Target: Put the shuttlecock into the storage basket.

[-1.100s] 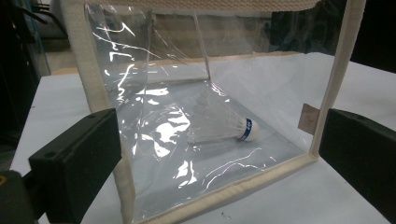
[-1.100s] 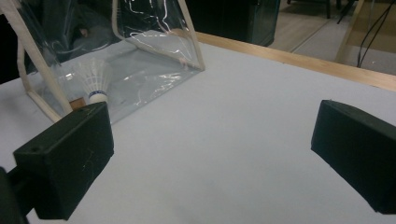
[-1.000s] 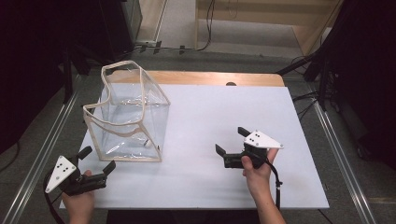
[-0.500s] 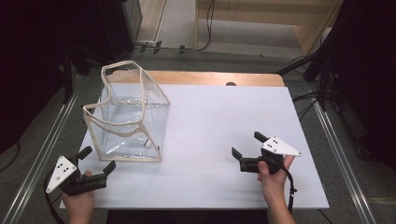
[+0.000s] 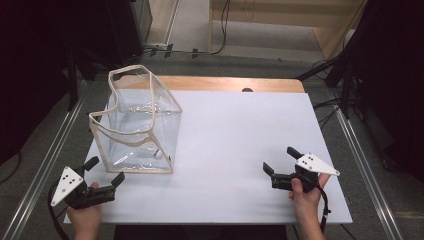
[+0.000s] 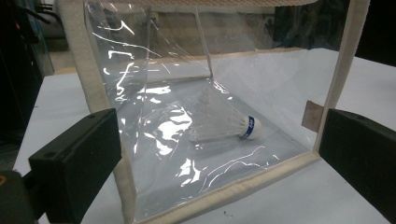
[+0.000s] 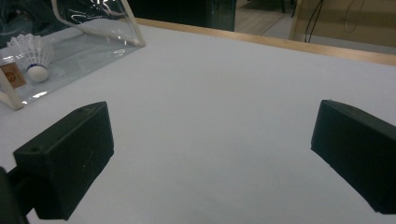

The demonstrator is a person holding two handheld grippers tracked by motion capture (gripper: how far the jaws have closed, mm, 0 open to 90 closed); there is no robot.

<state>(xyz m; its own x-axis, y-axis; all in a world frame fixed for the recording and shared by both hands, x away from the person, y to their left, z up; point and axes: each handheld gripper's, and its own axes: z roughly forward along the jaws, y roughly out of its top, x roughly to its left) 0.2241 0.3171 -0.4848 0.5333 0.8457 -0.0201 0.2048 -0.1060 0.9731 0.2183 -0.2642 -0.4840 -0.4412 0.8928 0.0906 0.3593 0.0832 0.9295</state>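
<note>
Now, on the white table [image 5: 235,135] a clear bag [image 5: 142,127] with cream fabric edging stands upright at about ten o'clock from the table's middle, its top rim open and bowed. Inside it a white shuttlecock [image 6: 224,125] lies on its side on the bag's clear floor, its cork tip with a blue band pointing toward the bag's corner where a small tan tag [image 6: 312,115] sits on the wall.

At seven o'clock, the left gripper [image 5: 104,171] is held at the table's near corner, just beside the bag's near wall but apart from it; its jaws stand spread wide and grip nothing. From the left gripper view the bag's wall spans the gap between the two jaws.

At four o'clock, the right gripper [image 5: 280,161] rests low over bare table, well apart from the bag, jaws likewise released and empty, pointing toward the bag.
</note>
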